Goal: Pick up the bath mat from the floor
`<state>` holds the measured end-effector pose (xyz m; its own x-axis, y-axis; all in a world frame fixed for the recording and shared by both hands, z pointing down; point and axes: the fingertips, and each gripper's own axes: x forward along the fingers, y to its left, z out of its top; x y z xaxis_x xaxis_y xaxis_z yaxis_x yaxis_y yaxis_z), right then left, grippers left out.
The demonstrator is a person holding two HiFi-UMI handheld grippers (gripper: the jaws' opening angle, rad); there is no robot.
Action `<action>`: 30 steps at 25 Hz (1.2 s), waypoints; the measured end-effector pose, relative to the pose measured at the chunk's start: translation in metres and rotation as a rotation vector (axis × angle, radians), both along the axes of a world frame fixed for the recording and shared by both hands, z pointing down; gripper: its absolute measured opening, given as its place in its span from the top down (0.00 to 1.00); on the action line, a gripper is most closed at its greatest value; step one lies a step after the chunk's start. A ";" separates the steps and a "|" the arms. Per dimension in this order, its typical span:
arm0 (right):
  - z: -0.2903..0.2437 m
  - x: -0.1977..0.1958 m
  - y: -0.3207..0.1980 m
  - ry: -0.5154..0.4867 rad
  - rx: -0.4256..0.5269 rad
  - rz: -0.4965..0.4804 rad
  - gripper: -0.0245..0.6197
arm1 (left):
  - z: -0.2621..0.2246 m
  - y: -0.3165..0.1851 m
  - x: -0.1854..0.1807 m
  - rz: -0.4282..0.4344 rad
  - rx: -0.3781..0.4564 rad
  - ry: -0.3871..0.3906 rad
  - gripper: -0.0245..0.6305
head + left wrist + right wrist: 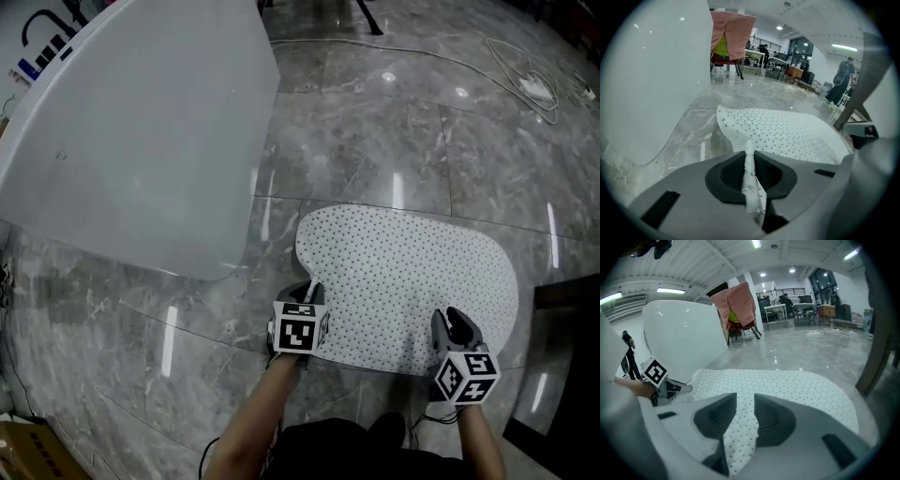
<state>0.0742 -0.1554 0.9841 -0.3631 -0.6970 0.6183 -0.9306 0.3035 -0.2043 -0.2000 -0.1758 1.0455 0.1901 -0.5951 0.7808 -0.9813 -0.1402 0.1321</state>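
The white bath mat (pixel 412 281) with small dark dots lies on the grey marble floor, its near edge by my two grippers. My left gripper (pixel 311 292) is at the mat's near left corner. In the left gripper view the left gripper (pixel 749 154) is shut on a thin upright fold of the bath mat (pixel 787 129). My right gripper (pixel 455 323) sits at the near right edge. The right gripper view shows the right gripper (pixel 744 401) with a wider strip of the bath mat (pixel 787 385) pinched between its pads.
A large white bathtub (pixel 141 141) stands just left of the mat. White cables and a power strip (pixel 534 89) lie at the far right. A dark frame (pixel 562 356) borders the mat's right side. A pink cloth on a chair (pixel 738 303) stands behind.
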 end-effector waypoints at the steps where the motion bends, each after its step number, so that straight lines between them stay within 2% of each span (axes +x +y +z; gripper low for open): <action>1: 0.000 0.007 0.002 0.006 0.000 0.013 0.78 | -0.002 -0.001 0.006 0.009 0.004 0.006 0.89; 9: -0.005 0.083 0.026 0.064 -0.021 0.179 0.78 | -0.021 -0.020 0.075 0.138 0.027 0.082 0.91; 20: 0.006 0.186 0.054 0.106 -0.083 0.382 0.78 | -0.026 -0.026 0.174 0.268 -0.007 0.145 0.92; 30: 0.029 0.256 0.047 0.215 -0.154 0.420 0.78 | -0.038 -0.028 0.250 0.367 -0.006 0.192 0.92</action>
<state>0.3300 -0.1081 1.0134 0.0769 -0.6508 0.7553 -0.9921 -0.1256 -0.0072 0.0496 -0.2036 1.0070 0.5318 -0.4557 0.7138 -0.8235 -0.4750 0.3103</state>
